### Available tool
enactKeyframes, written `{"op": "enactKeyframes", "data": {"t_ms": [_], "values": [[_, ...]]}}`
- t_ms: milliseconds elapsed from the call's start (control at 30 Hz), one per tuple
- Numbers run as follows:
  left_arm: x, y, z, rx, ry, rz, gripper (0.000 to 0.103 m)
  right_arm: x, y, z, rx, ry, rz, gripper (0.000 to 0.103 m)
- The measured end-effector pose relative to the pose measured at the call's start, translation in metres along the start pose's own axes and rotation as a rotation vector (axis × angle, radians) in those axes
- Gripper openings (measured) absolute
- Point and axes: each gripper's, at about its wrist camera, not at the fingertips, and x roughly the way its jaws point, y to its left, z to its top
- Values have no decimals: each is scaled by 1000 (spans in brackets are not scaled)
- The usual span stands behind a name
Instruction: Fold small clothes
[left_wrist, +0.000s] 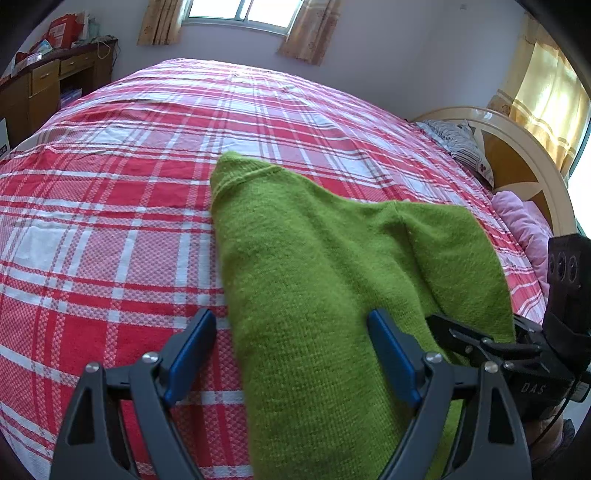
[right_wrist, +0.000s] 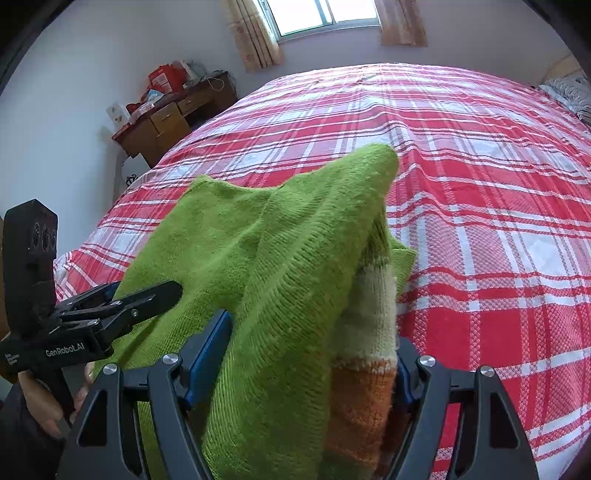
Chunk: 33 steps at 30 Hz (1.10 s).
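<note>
1. Left gripper (left_wrist: 291, 354): jaws apart, the green sweater (left_wrist: 325, 266) lying loose between them on the bed (left_wrist: 110, 184).
2. Right gripper (right_wrist: 314, 354): jaws wide, bunched knit between; grip unclear.
3. Soft, light, floppy: take it by an edge or hem.

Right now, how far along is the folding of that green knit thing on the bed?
Partly done. The green sweater already looks doubled lengthwise into a long strip on the plaid bedspread, cream and orange bands showing at its edge. In hand: the left claw and right claw both straddle its near end, open. Whether the right pads press the knit, I cannot tell. Left: the crosswise folds into a compact bundle.
</note>
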Motion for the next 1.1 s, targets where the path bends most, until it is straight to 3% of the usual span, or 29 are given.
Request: {"op": "enactKeyframes", "data": {"t_ms": [200,300,400,533,633,833,1100], "values": [[2,-1,1,12,2,9,87,0,4,0,-3,8,-11,71],[1,-7,2,32,-1,-3,68,0,8,1,-3,16,8,59],[-1,-15,2,53,-9,26,61,-3,12,0,-1,8,7,52],[-11,-24,3,77,-19,53,40,-13,22,-4,0,-14,-16,40],[-26,-30,0,116,-41,61,38,-25,35,-8,-15,-34,-33,39],[-51,-10,-11,45,-50,11,37,-50,51,-22,47,-91,18,37],[-94,22,-22,-13,-102,48,35,-65,105,-16,-2,-126,97,37]]}}
